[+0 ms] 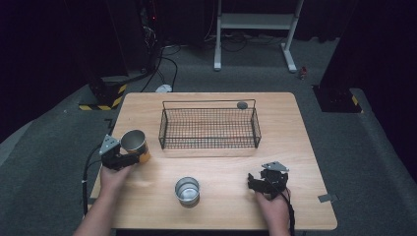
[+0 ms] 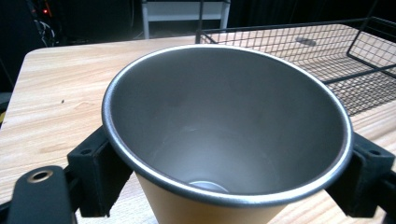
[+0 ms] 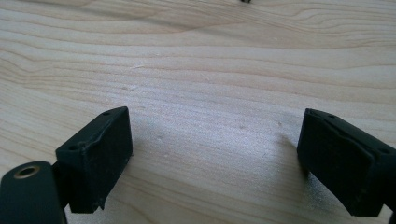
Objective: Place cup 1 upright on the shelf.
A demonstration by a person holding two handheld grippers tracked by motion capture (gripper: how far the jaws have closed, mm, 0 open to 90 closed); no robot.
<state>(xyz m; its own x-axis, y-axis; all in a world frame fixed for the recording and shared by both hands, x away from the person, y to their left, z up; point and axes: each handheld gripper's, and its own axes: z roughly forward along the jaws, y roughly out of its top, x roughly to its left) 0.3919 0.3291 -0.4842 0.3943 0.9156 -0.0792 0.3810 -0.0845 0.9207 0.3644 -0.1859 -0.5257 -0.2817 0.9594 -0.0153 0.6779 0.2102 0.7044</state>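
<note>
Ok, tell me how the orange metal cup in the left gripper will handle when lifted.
The orange metal cup looks rigid, so the left gripper probably won't dent it. Its walls taper downward, so it could ride up between the jaws. It seems empty, hence likely light.

On the table (image 1: 295,142), the basket (image 1: 209,129) sits behind both cups; one cup (image 1: 134,143) left, the other (image 1: 187,190) front-centre.
</note>
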